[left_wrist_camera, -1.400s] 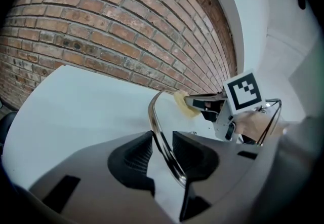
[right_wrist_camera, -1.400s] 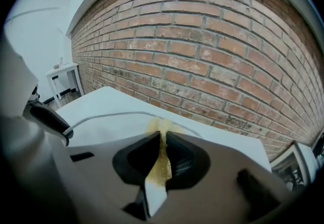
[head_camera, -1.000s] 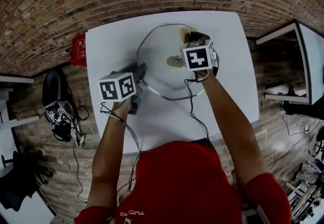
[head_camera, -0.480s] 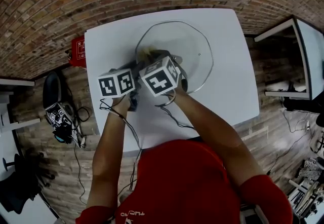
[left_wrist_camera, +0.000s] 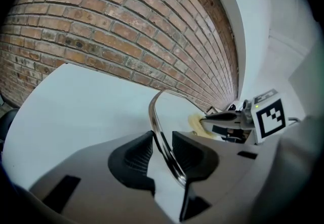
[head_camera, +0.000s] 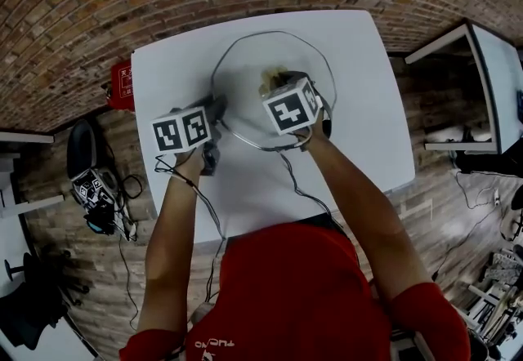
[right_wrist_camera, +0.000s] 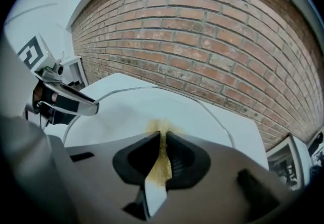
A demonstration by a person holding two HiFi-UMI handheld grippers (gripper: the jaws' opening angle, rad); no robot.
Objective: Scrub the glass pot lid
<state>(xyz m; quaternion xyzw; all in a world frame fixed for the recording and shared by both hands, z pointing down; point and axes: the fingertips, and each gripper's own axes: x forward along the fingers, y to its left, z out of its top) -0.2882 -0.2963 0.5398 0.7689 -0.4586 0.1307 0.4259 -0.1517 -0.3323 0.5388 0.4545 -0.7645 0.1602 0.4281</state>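
Right claw swept scourer rightward across lid.

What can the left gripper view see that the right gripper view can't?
Only the left gripper view looks between the fingers of the left gripper, which are shut on the metal rim of the glass pot lid. Only the right gripper view looks between the fingers of the right gripper, which pinch the yellow scrub pad. Both show the lid, the white table, the brick wall and the other gripper from the side.
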